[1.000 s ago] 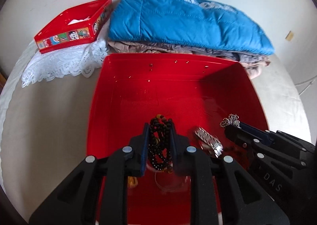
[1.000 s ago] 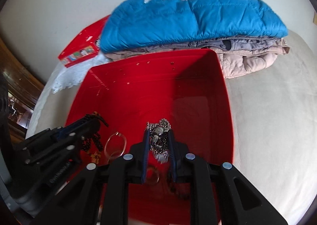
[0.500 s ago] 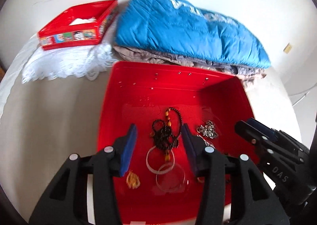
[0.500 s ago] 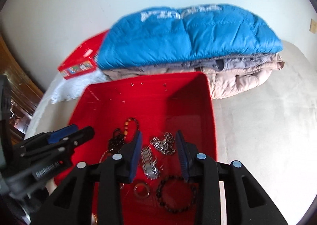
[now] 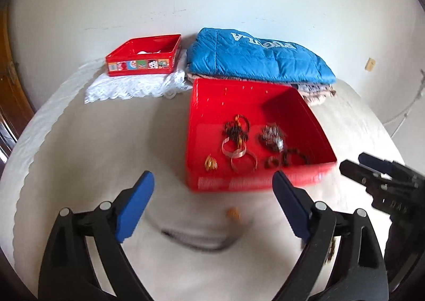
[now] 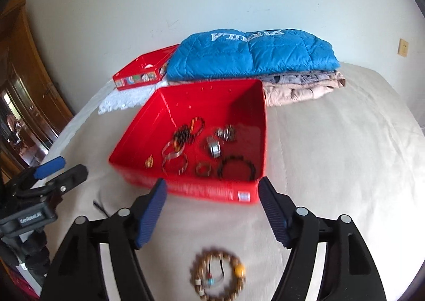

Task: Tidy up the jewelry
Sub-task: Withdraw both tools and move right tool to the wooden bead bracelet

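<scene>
Both grippers, left (image 5: 213, 192) and right (image 6: 212, 194), hang empty over the bed (image 6: 345, 157), fingers opening, before the red jewelry-filled box (image 6: 191, 189).

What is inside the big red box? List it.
In the big red box: dark bead strands, clear bangles, a silver chain pile, a metal watch band, a black bead bracelet, small gold pieces. Anything beneath the tangles is hidden.

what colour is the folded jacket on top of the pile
Blue, with white lettering; jacket shows best in the right wrist view.
</scene>
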The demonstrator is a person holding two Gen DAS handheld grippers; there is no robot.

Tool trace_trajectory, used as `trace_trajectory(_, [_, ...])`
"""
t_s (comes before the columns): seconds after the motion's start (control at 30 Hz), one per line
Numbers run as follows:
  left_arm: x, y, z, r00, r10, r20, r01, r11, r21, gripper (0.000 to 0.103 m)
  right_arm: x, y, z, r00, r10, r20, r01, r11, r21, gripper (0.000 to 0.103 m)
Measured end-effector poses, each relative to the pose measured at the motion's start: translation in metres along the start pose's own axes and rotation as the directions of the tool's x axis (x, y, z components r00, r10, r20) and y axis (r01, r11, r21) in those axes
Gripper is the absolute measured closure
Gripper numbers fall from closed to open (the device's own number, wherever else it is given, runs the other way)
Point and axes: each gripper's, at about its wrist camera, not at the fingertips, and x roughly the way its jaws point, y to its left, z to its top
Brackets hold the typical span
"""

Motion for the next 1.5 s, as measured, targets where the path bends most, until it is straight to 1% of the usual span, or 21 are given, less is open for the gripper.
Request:
trace_trajectory(0.03, [-0.005,0.0,-0.009,1.0,0.01,0.004,-0.01,1.0,0.002,0.013,-0.003,0.002,-0.006,1.0,-0.002,-0.006,0.002,1.0,-0.006,0.024])
trace_trajectory(0.1, [-0.013,0.001,-0.022,1.0,0.025,0.007,-0.025,1.0,0.002,0.013,-0.009,0.006,-0.019,1.0,-0.003,-0.015,0.002,1.0,-0.015,0.019])
trace_trajectory(0.17, [-0.02,0.001,-0.034,0.999,0.033,0.009,-0.033,0.999,0.003,0.012,-0.013,0.012,-0.033,1.0,0.002,-0.026,-0.002,1.0,-0.031,0.017])
trace_trajectory(0.23, [-0.029,0.001,-0.047,0.999,0.042,0.015,-0.042,0.999,0.006,0.012,-0.018,0.015,-0.046,0.999,0.01,-0.032,-0.011,0.999,-0.036,0.01])
trace_trajectory(0.37, [-0.041,0.001,-0.066,0.998,0.057,0.022,-0.057,0.998,0.012,0.011,-0.023,0.022,-0.066,0.999,0.022,-0.045,-0.024,0.999,-0.038,0.004])
trace_trajectory(0.53, [-0.05,0.003,-0.087,0.997,0.079,0.021,-0.079,0.997,0.015,0.008,-0.027,0.023,-0.086,0.997,0.035,-0.063,-0.036,0.999,-0.014,0.004])
trace_trajectory(0.63, [-0.055,0.005,-0.097,0.995,0.096,0.025,-0.096,0.995,0.014,0.008,-0.028,0.021,-0.091,0.997,0.025,-0.073,-0.025,1.0,-0.003,0.004])
trace_trajectory(0.87, [-0.059,0.009,-0.111,0.994,0.112,0.014,-0.113,0.994,0.015,0.008,-0.028,0.017,-0.102,0.996,0.002,-0.09,-0.001,1.0,0.007,0.004])
trace_trajectory(1.1, [-0.055,0.018,-0.117,0.993,0.114,-0.013,-0.115,0.993,-0.01,0.008,-0.021,0.007,-0.104,0.992,-0.001,-0.125,0.007,0.999,0.042,0.004])
trace_trajectory(1.3, [-0.048,0.025,-0.121,0.992,0.115,-0.044,-0.116,0.993,-0.022,0.008,-0.007,-0.011,-0.101,0.987,-0.001,-0.163,0.017,0.996,0.093,0.004])
trace_trajectory(1.5, [-0.042,0.029,-0.123,0.992,0.103,-0.072,-0.106,0.994,-0.035,0.008,0.003,-0.011,-0.099,0.983,-0.001,-0.185,0.018,0.996,0.088,0.004])
